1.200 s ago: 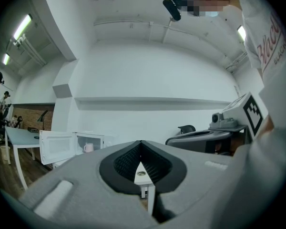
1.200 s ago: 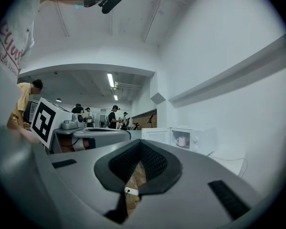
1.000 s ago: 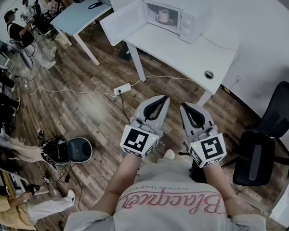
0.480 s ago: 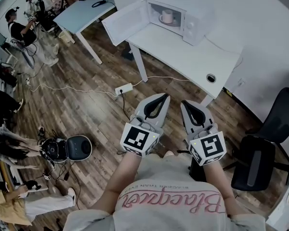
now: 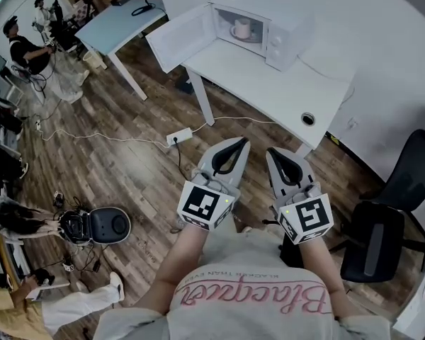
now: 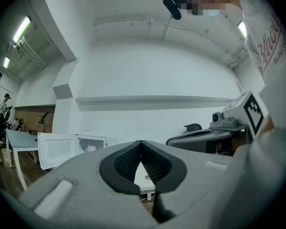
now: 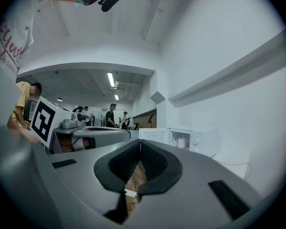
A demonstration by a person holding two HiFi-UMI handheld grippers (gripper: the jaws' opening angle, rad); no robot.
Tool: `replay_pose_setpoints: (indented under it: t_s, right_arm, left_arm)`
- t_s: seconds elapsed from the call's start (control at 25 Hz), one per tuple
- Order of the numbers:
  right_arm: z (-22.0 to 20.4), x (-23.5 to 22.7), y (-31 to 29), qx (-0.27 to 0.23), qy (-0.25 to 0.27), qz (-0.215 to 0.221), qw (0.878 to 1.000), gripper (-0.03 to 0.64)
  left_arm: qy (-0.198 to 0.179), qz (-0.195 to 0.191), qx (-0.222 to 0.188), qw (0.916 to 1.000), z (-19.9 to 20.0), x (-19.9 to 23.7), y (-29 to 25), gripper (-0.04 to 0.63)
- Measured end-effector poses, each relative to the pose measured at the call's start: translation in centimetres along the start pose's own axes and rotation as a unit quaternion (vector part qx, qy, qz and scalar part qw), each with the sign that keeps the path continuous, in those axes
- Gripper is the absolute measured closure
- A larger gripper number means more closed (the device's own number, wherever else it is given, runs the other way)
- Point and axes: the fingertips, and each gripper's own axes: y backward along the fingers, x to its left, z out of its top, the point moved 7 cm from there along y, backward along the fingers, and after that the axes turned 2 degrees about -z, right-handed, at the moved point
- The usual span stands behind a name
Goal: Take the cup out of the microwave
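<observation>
Table ahead of you: white table point(image 5: 283, 94) carries the microwave point(image 5: 289, 35) at its far end, door point(image 5: 177, 37) swung open | round cable hole point(image 5: 308, 119) near your edge | wooden floor point(image 5: 127, 176): power strip point(image 5: 178, 136) with cord, black office chair point(image 5: 382, 225) at your right

The left forearm point(image 5: 178, 261) and right forearm point(image 5: 317, 264) reach forward side by side, close together. The left gripper point(image 5: 241, 143) and right gripper point(image 5: 271, 154) are held level and point away from the body, just beside each other without touching. On each, the fingers point(image 6: 126, 162) meet tip to tip with nothing between them. A marker cube point(image 5: 204, 207) sits at each gripper's near end.
</observation>
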Motion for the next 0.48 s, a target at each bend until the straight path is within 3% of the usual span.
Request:
replay_pose_setpoints:
  t_s: [0.48]
  right_arm:
    - [0.2,-1.0,-3.3,0.002,0.007,-0.017,1.000,0.604]
  left_arm:
    - [-0.004,-0.006,-0.007,0.9999,0.0,3.4,-1.7,0.592]
